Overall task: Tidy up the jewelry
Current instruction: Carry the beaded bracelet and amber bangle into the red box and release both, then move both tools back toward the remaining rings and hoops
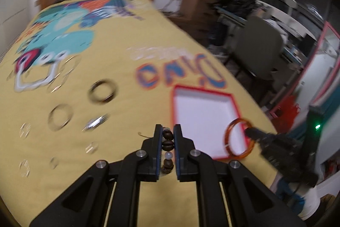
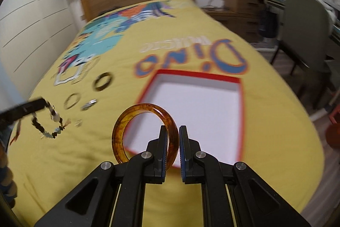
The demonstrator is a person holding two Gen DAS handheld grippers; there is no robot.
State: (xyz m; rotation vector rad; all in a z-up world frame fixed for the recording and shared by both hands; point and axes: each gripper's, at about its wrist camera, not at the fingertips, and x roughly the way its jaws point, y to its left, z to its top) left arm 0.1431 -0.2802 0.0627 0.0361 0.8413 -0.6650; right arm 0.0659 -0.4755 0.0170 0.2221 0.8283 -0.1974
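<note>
My left gripper [image 1: 168, 137] is shut on a brown bead bracelet [image 1: 167, 145] with a white bead, held above the yellow bedspread; it hangs from the left gripper's fingers [image 2: 36, 105] in the right wrist view [image 2: 50, 127]. My right gripper [image 2: 172, 143] is shut on an amber bangle [image 2: 136, 118], held upright over the near left corner of the red-rimmed white box [image 2: 199, 76]. In the left wrist view the amber bangle [image 1: 230, 133] and the right gripper [image 1: 248, 131] hang over the box's near right corner [image 1: 201, 88].
More jewelry lies on the bedspread left of the box: a dark bangle [image 1: 103, 90], a thin metal bangle [image 1: 60, 119], a silver bangle [image 1: 94, 122] and several small rings [image 1: 91, 147]. A chair [image 1: 259, 50] and desks stand right of the bed.
</note>
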